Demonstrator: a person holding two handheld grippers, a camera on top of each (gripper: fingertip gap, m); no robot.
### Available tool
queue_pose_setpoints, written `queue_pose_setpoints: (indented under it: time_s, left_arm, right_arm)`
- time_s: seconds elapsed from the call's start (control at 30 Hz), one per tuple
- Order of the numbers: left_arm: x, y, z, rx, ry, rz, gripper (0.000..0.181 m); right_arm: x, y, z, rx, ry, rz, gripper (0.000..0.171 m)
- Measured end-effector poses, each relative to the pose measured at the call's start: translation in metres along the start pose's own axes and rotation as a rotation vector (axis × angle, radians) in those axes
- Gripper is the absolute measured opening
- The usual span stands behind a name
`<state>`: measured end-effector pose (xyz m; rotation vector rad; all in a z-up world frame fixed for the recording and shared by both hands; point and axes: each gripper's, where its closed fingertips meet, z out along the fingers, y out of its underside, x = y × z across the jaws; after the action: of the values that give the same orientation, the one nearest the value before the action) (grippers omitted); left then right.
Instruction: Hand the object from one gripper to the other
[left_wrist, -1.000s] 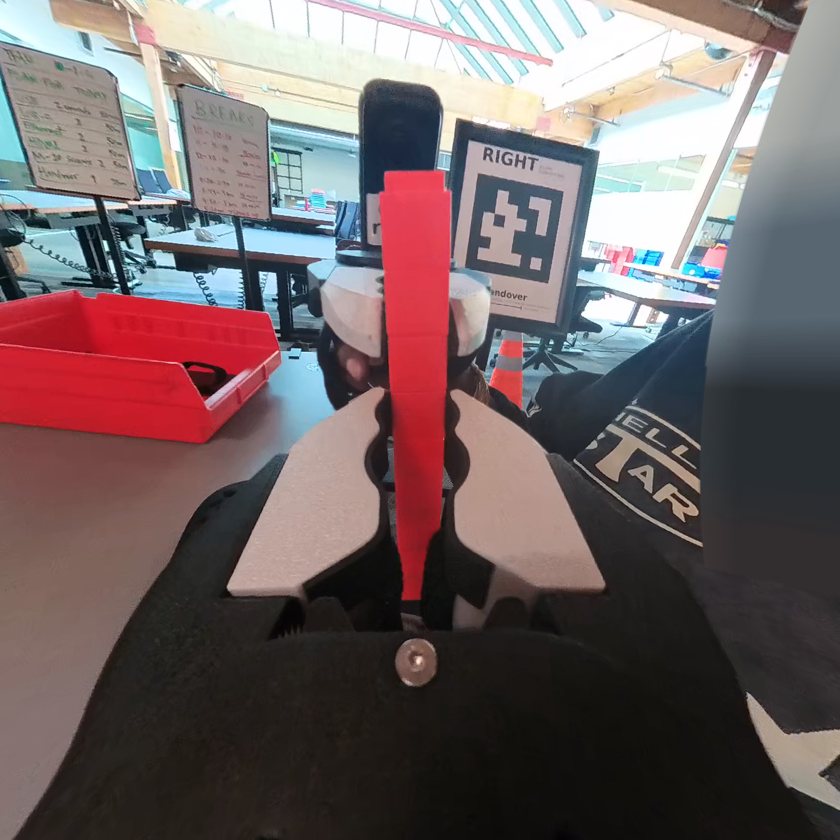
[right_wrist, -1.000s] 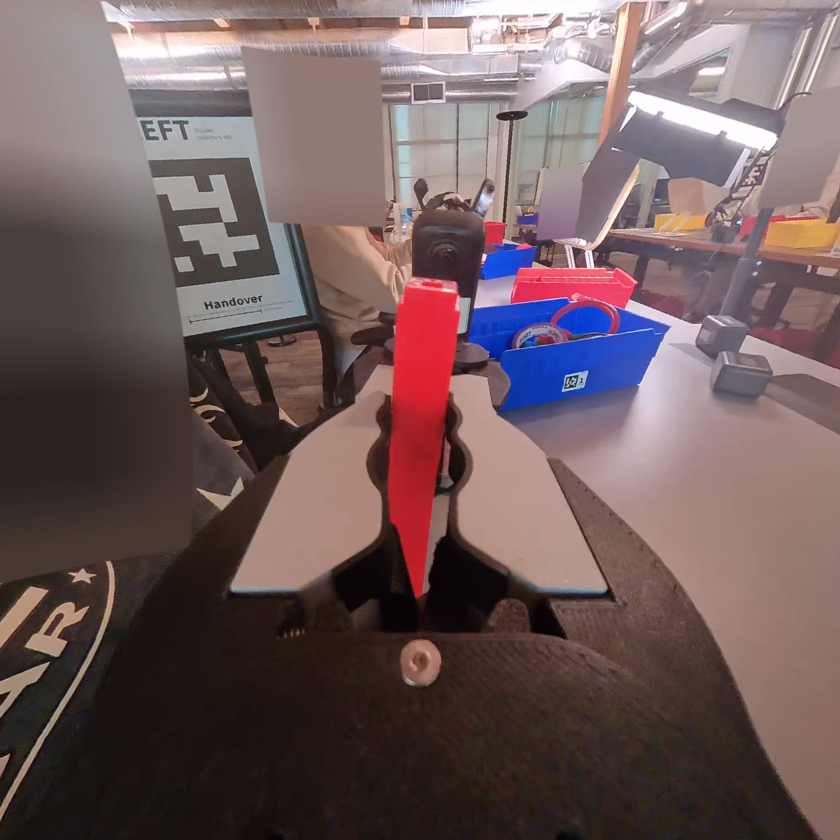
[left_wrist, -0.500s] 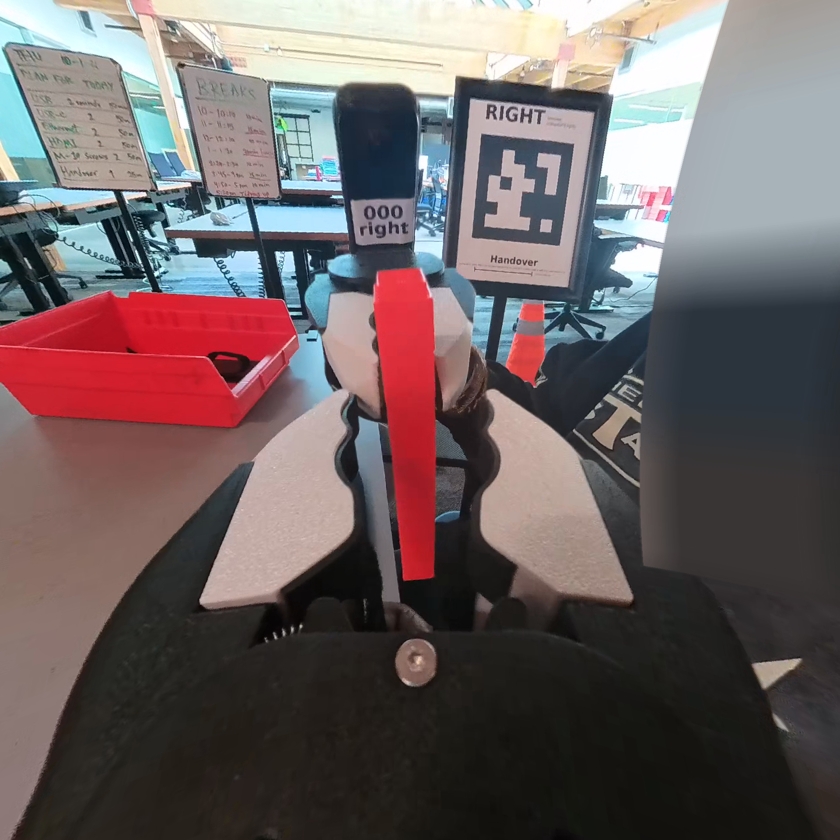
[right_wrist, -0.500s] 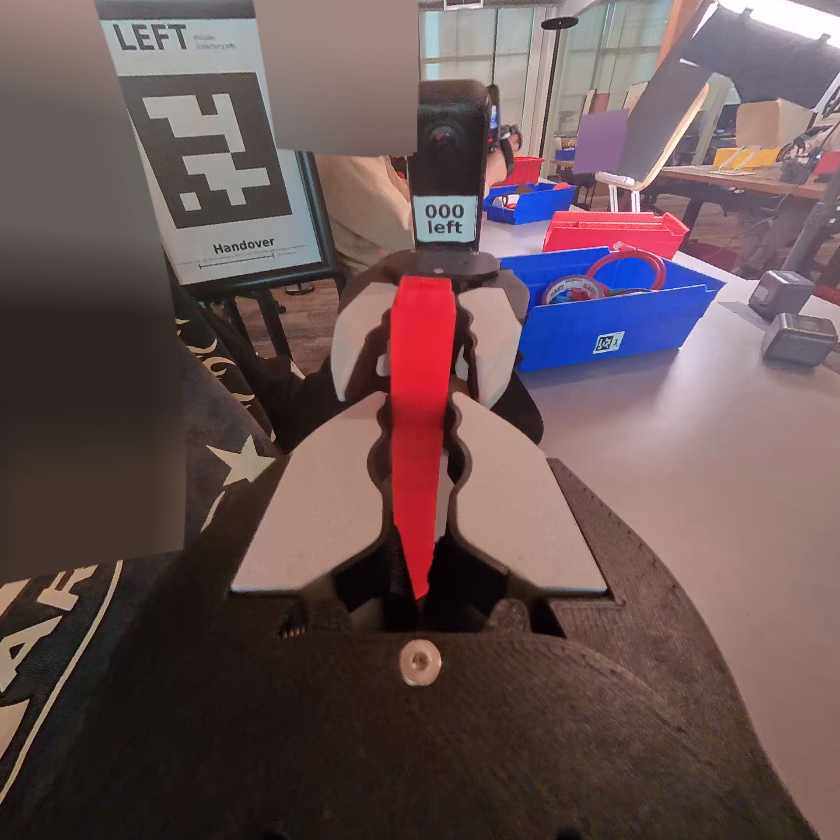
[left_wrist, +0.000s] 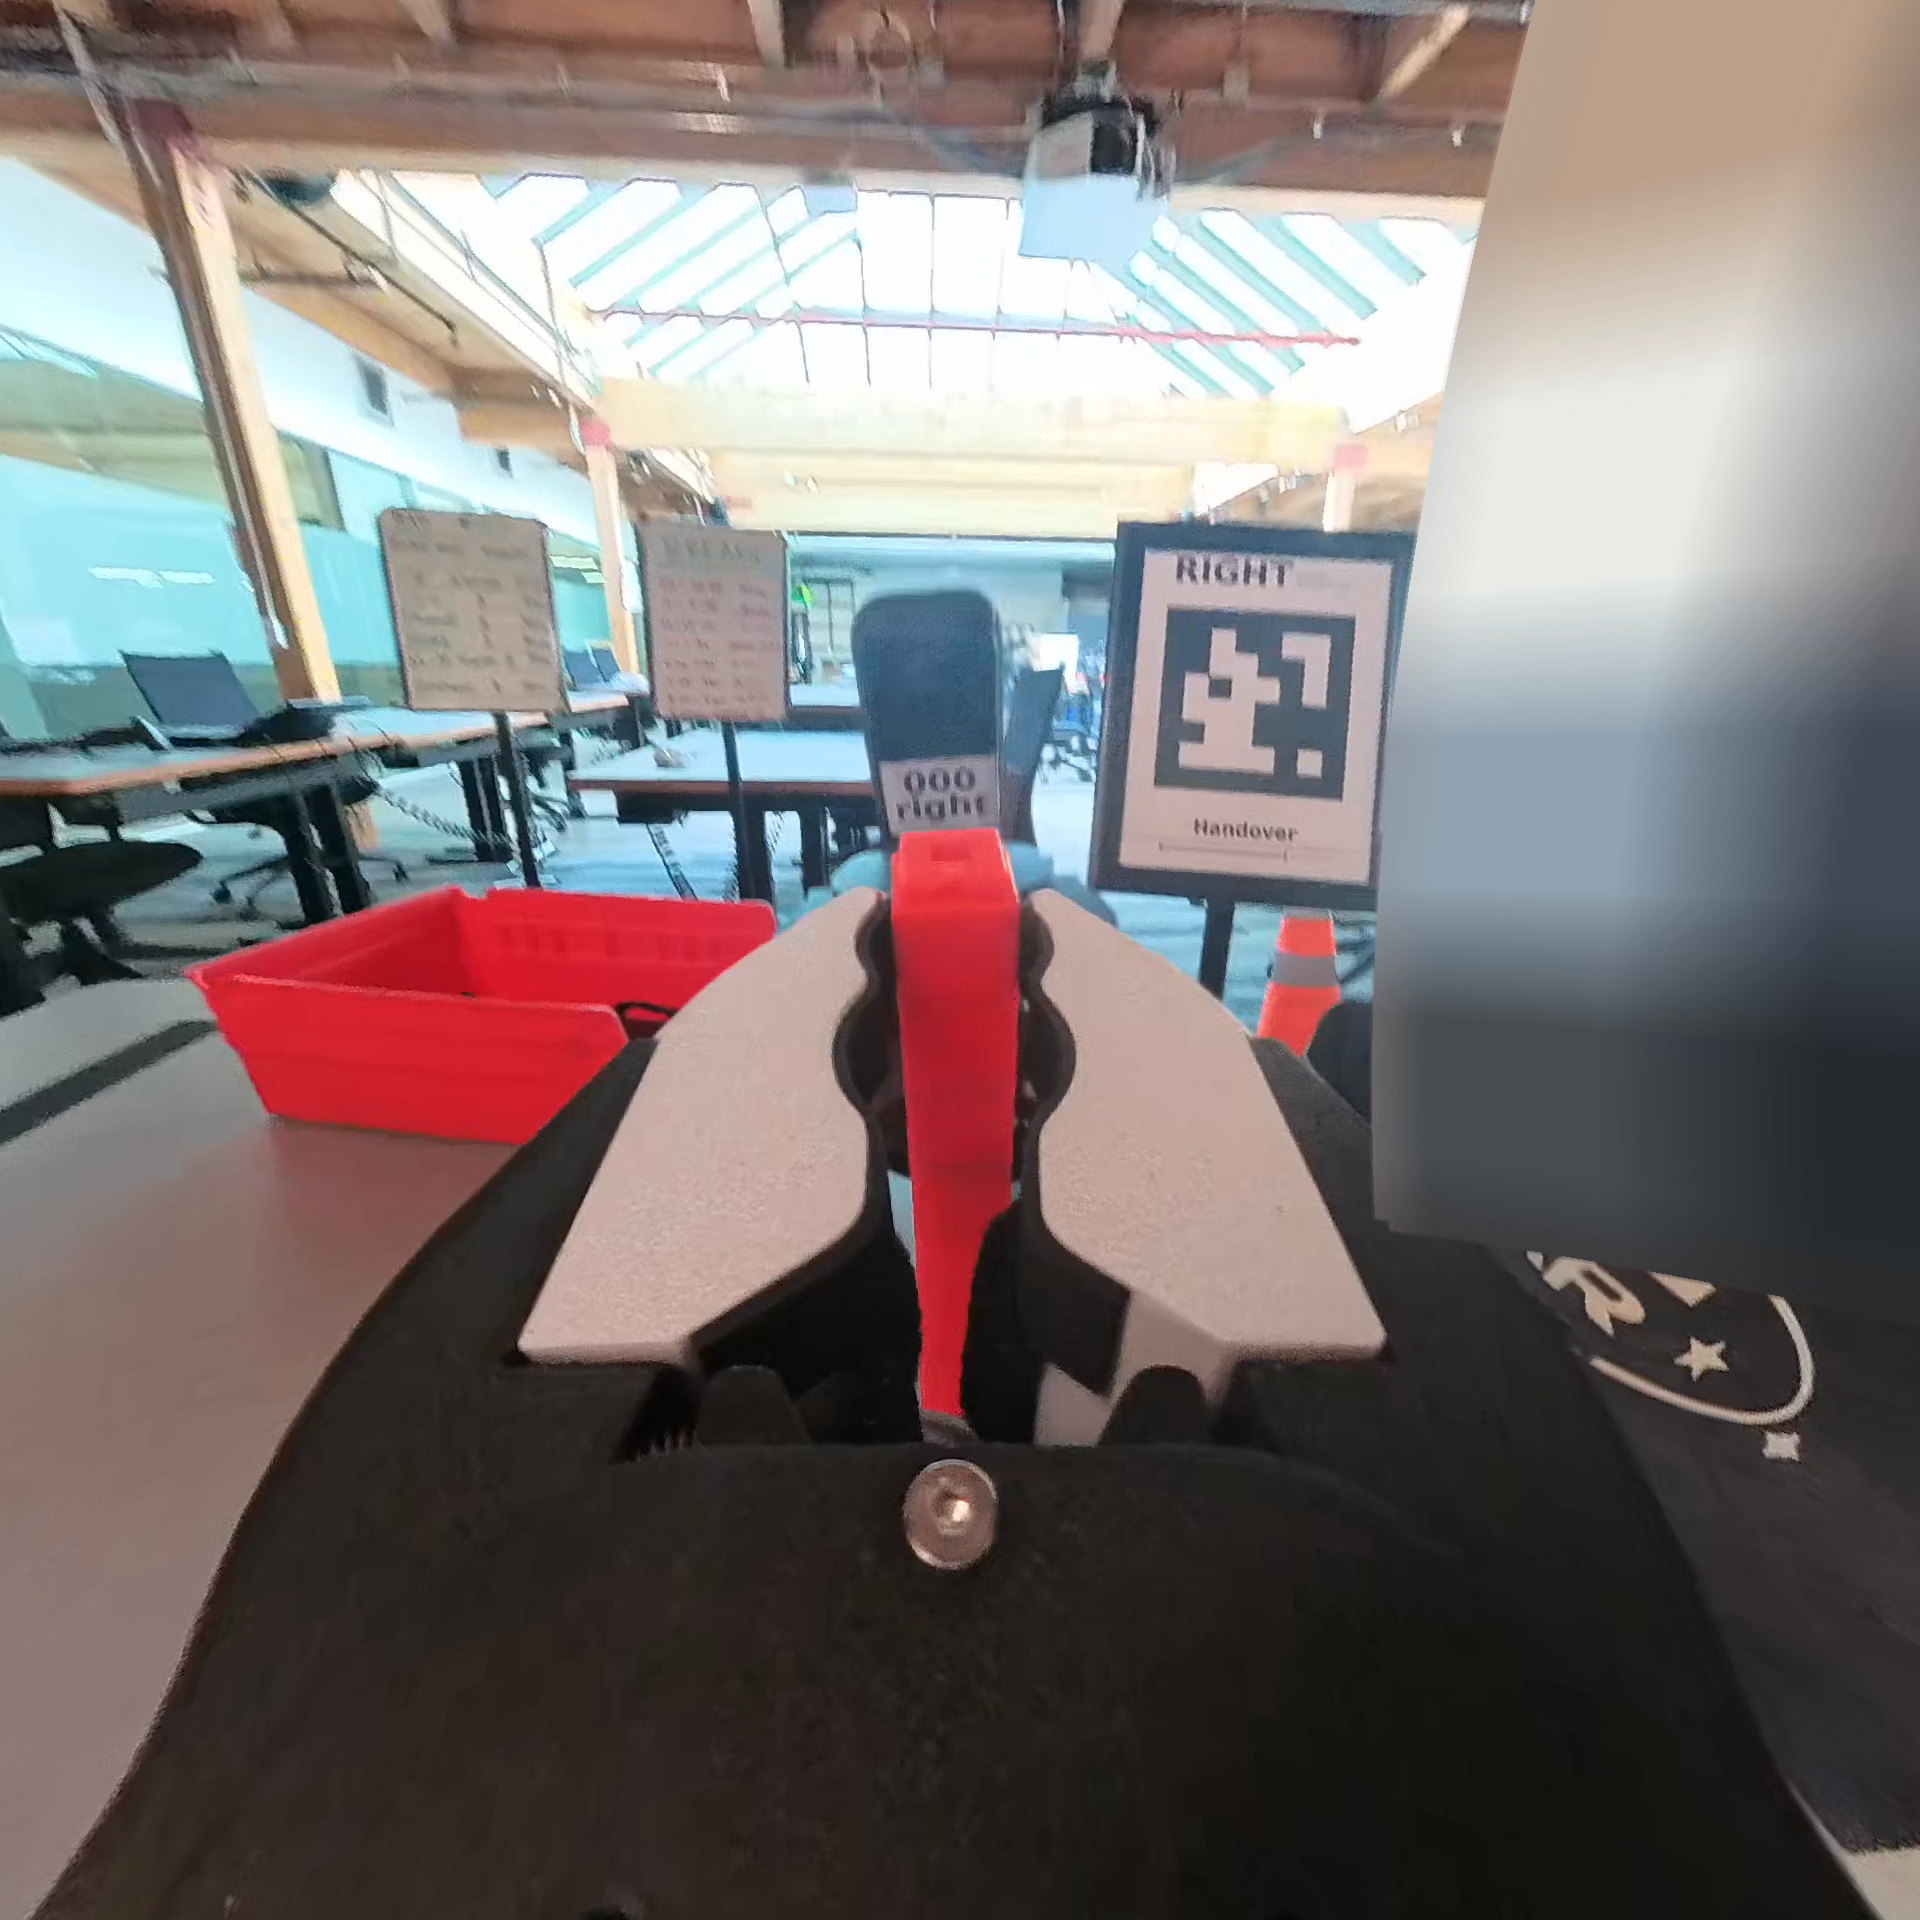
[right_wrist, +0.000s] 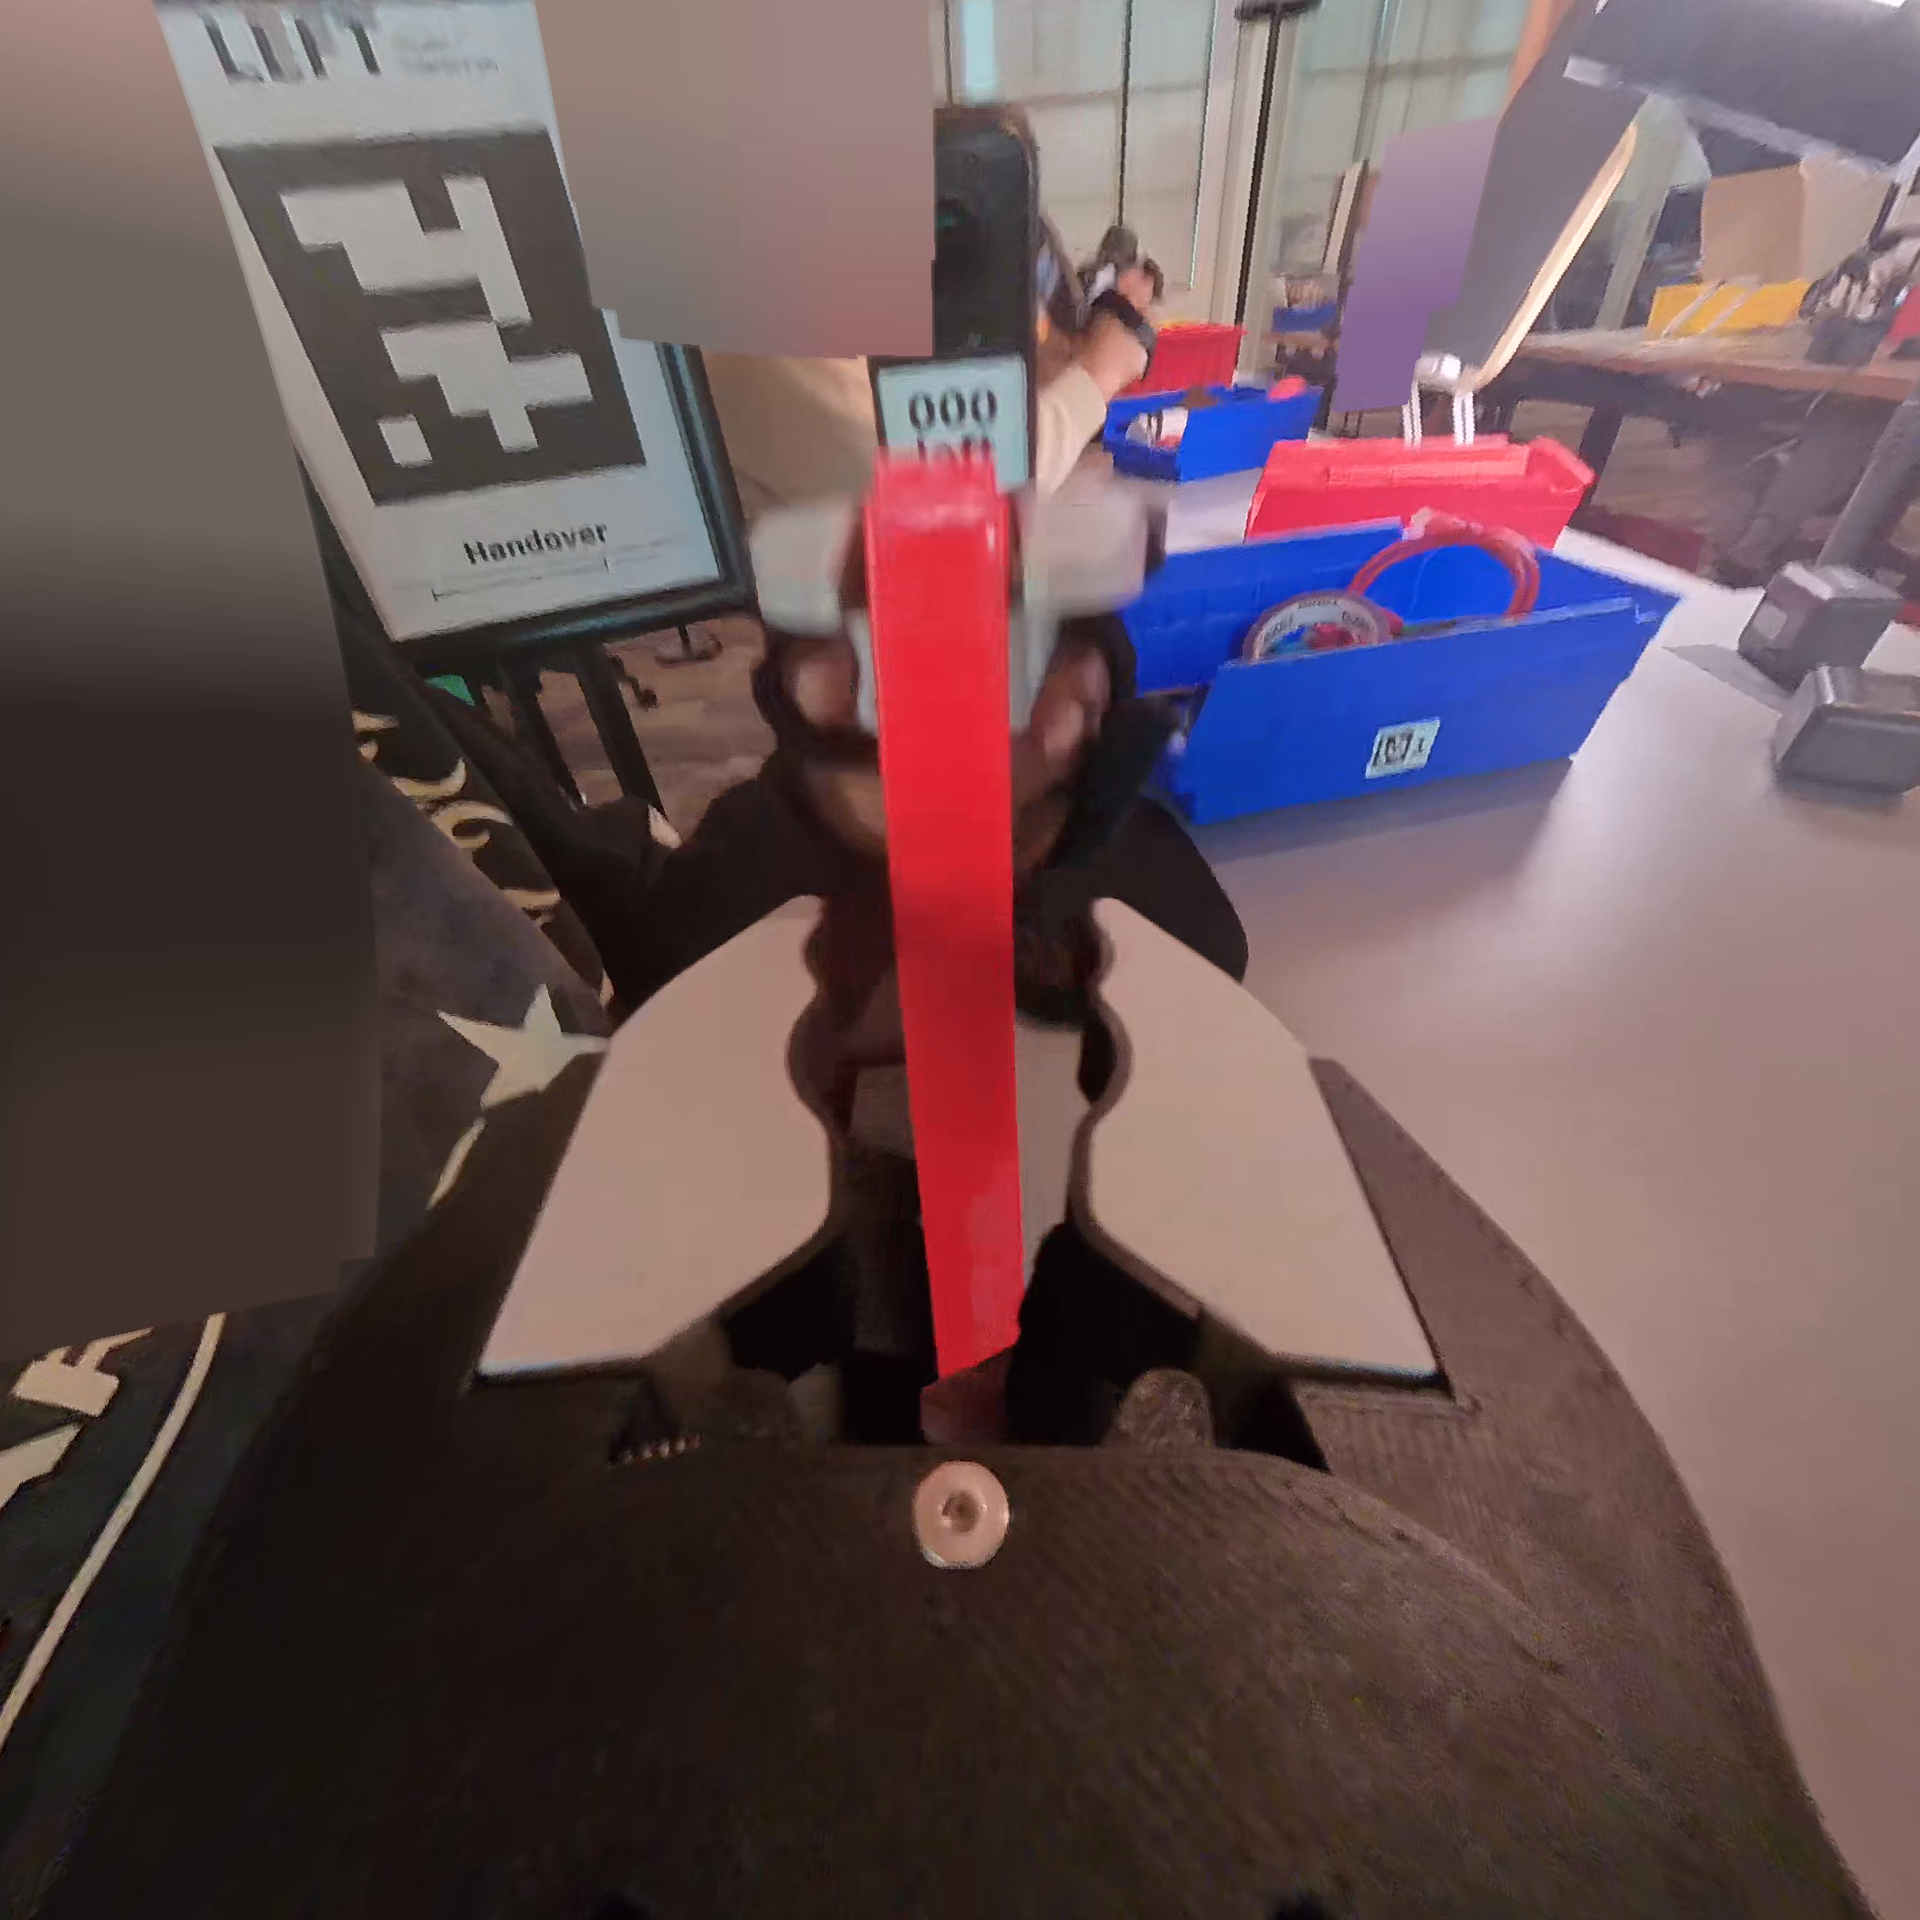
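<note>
Grey tabletop (left_wrist: 156, 1299) stretches off to one side of both wrist views, and a person's dark garment with white print (left_wrist: 1714, 1507) fills the other. On stands beyond the table edge are two framed white signs with black square marker patterns, one in the left wrist view (left_wrist: 1247, 717) and one in the right wrist view (right_wrist: 447, 343).

An open red plastic bin (left_wrist: 416, 1049) sits on the table ahead of the left gripper (left_wrist: 954, 914). A blue plastic bin (right_wrist: 1403, 727) holding coiled red cable and a round tin stands on the table beyond the right gripper (right_wrist: 956, 935), with two small dark grey blocks (right_wrist: 1829, 665) well apart from it near the frame edge. An orange traffic cone (left_wrist: 1299, 977) stands on the floor under the sign in the left wrist view.

The two grippers face each other above the table edge. The left gripper's grey fingers (left_wrist: 748, 1122) are closed tight on the long, flat red plastic bar (left_wrist: 951, 1039), pressing both of its sides near their tips. The bar runs straight from there into the right gripper. Its far end lies between that gripper's grey fingers (right_wrist: 707, 1174), which stand apart with a clear gap on either side of the bar, so they do not touch it. The bar is held off the table by the left gripper alone.
</note>
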<state>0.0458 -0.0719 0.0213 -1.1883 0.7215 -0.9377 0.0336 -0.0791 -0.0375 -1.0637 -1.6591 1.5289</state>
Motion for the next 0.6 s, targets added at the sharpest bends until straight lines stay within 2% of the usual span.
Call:
queue_pose_setpoints:
  time_s: [0.07, 0.1, 0.13, 0.17, 0.2, 0.3, 0.4, 0.43, 0.5, 0.6]
  left_arm:
    - [-0.003, -0.013, -0.008, 0.068, -0.021, 0.007, 0.021]
    - [-0.004, -0.018, -0.012, 0.093, -0.028, 0.008, 0.022]
    - [-0.005, -0.022, -0.015, 0.108, -0.030, 0.008, 0.022]
    - [-0.005, -0.023, -0.017, 0.111, -0.027, 0.004, 0.022]
    - [-0.005, -0.024, -0.018, 0.111, -0.023, -0.007, 0.021]
    - [-0.007, -0.020, -0.017, 0.111, -0.012, -0.033, 0.024]
    - [-0.005, 0.005, -0.006, -0.013, 0.042, -0.081, 0.043]
    - [-0.003, 0.014, -0.002, -0.045, 0.057, -0.082, 0.042]
    - [-0.005, 0.023, 0.004, -0.072, 0.049, -0.062, 0.023]
    - [-0.005, 0.016, 0.003, -0.025, 0.049, -0.044, 0.022]
  right_arm:
    - [0.002, 0.019, 0.002, -0.103, -0.022, 0.004, 0.058]
    - [0.003, 0.029, 0.004, -0.151, -0.034, 0.006, 0.058]
    - [0.003, 0.036, 0.005, -0.180, -0.050, 0.000, 0.050]
    - [0.002, 0.039, 0.007, -0.186, -0.067, -0.010, 0.029]
    - [0.003, 0.038, 0.008, -0.177, -0.068, -0.015, 0.022]
    - [0.004, 0.036, 0.010, -0.167, -0.059, -0.002, 0.022]
    - [0.003, 0.021, 0.008, -0.084, -0.056, 0.014, 0.022]
    - [0.004, 0.019, 0.007, -0.077, -0.047, 0.017, 0.022]
    - [0.002, 0.018, 0.006, -0.083, -0.042, 0.003, 0.022]
    - [0.001, 0.013, 0.003, -0.057, -0.030, -0.017, 0.022]
